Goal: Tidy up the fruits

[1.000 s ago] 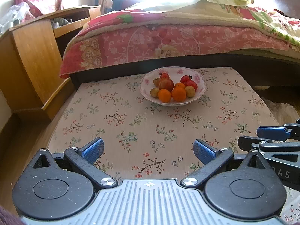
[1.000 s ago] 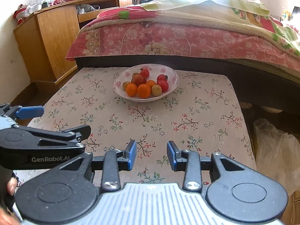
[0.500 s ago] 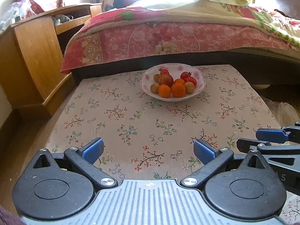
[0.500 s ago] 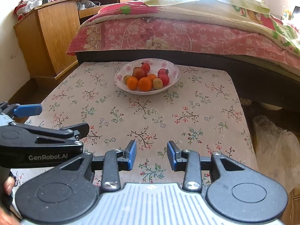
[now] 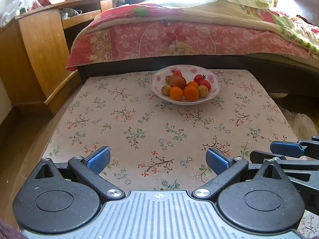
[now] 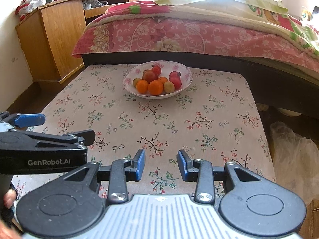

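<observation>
Two grippers: both hover over the near edge of the table, side by side, each holding nothing.
Left gripper (image 5: pixel 157 157): jaws spread wide, blue pads far apart, only floral cloth between them; seen from its own camera and, side-on, at the left edge of the right wrist view.
Right gripper (image 6: pixel 161 164): jaws partly drawn in but with a clear gap, nothing between the pads; released, not grasping.
Table (image 6: pixel 219 119): low, covered by a pale cloth printed with small flowers and twigs.
Bowl (image 6: pixel 185 73): white with pink flowers on the rim, standing on the far middle of the table, well apart from both grippers.
Fruits (image 6: pixel 156 79): all heaped inside the bowl, touching one another.
Oranges (image 6: pixel 155 87): two in the front row, a third smaller one just behind them.
Red fruits (image 6: pixel 175 82): several at the back and right of the heap, some with a small crown on top.
Yellow-green fruits (image 6: pixel 169 87): two small ones, one at each end of the front row.
Bed (image 6: pixel 179 35): just behind the table, with a pink floral quilt hanging over its dark frame.
Cabinet (image 6: pixel 59 35): wooden, to the left of the bed, cluttered on top.
Plastic bag (image 6: pixel 295 155): clear, on the floor right of the table.
Person: a fingertip (image 6: pixel 9 198) shows at the lower left of the right wrist view.
</observation>
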### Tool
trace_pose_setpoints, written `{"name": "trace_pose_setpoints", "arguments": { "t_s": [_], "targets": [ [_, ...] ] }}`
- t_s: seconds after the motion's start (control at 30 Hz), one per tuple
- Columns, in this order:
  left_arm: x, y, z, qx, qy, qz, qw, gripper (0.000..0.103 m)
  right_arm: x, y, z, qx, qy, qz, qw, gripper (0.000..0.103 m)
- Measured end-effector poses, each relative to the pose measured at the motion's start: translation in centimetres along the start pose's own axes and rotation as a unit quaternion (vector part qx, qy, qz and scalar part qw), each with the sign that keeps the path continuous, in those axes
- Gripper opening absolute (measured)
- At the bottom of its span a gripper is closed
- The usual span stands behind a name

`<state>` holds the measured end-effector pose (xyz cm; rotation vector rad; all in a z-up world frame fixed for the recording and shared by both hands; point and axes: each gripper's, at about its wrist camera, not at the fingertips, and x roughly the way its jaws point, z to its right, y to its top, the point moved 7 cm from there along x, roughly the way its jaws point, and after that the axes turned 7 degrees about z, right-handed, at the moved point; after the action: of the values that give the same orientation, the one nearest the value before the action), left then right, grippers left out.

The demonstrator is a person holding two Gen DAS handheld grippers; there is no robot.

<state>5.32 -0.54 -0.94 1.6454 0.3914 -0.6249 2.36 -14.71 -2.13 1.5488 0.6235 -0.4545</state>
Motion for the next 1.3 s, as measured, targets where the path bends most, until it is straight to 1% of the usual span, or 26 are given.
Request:
{"name": "trace_pose_setpoints", "arguments": {
  "t_s": [0.93, 1.3],
  "targets": [
    [-0.13, -0.07, 0.18, 0.010, 0.000, 0.004, 0.9999, 0.103, 0.33, -0.32, 0.12, -0.001, 0.000, -0.007, 1.000, 0.039],
    [-0.20, -0.03, 0.13, 0.010, 0.007, 0.006, 0.9999, 0.103, 0.27, -0.22, 0.04, -0.001, 0.003, -0.003, 1.000, 0.039]
  ]
}}
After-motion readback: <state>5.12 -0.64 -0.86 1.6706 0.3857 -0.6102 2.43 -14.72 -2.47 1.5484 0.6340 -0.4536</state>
